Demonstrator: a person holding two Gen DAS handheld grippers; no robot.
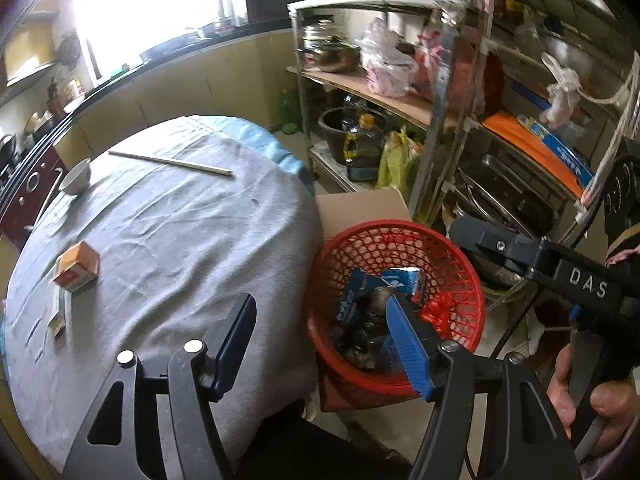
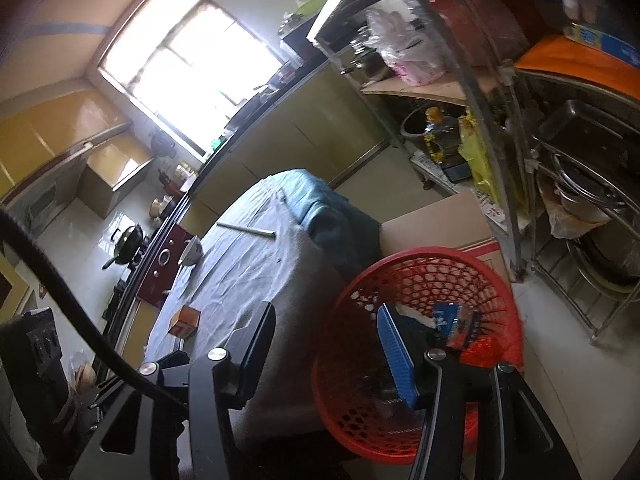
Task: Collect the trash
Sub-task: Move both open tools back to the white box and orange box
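Beside the cloth-covered worktop (image 1: 168, 240), both tongs, left (image 1: 324, 344) and right (image 2: 332, 348), hang spread and empty over the red basket (image 1: 472, 280) of wrappers (image 1: 384, 284); an orange box (image 1: 76, 266) lies on the cloth.

Basket (image 1: 394, 308) right of table (image 1: 168, 240), box (image 1: 76, 266) on table

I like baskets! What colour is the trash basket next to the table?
The trash basket is red, a plastic mesh with holes. The left wrist view shows it best.
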